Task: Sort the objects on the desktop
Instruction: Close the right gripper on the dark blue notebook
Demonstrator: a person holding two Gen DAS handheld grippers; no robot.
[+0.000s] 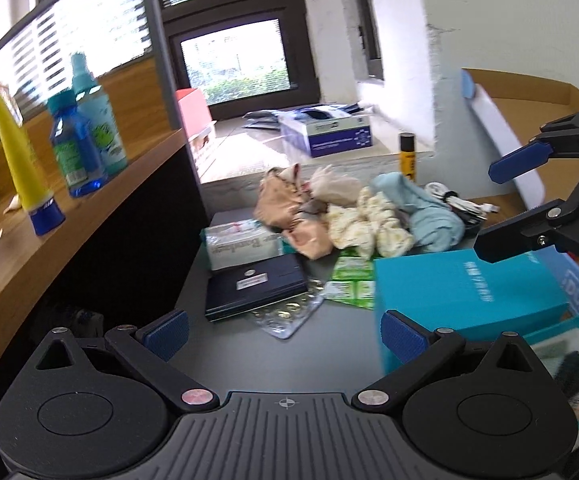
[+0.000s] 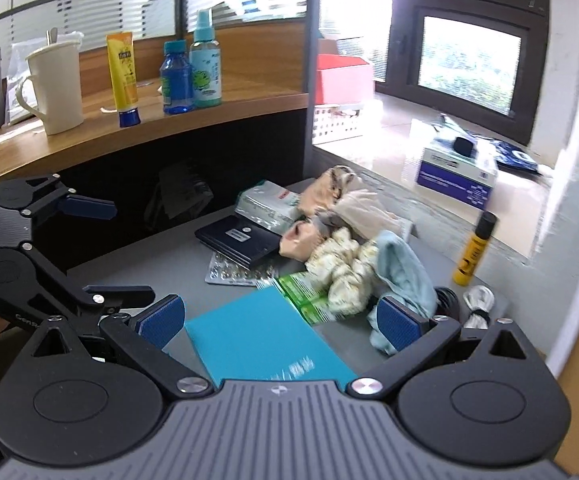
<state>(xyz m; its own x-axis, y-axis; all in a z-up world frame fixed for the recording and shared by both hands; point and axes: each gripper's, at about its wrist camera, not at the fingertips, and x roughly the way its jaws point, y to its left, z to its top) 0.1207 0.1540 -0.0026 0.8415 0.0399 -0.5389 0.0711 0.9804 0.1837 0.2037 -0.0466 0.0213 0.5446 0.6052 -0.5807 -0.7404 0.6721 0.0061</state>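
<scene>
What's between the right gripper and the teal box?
Nothing visible. The right gripper is open with the teal box directly below and ahead of its fingers; only bare grey desk lies around the near edge. The clothes pile sits beyond it.

My grey desk point(image 2: 137, 280) carries a teal box point(image 2: 265, 340), a dark flat case point(image 2: 237, 240) lying over a blister pack point(image 2: 229, 274), green packets point(image 2: 305, 292), a tissue pack point(image 2: 265, 204), a heap of crumpled cloths point(image 2: 349, 248) and a yellow tube point(image 2: 473, 250) standing upright. On the wooden shelf point(image 2: 229, 108) (curving behind the desk) stand a white mug point(image 2: 55, 84), an inverted yellow tube point(image 2: 123, 76) and two bottles point(image 2: 191, 68).
</scene>
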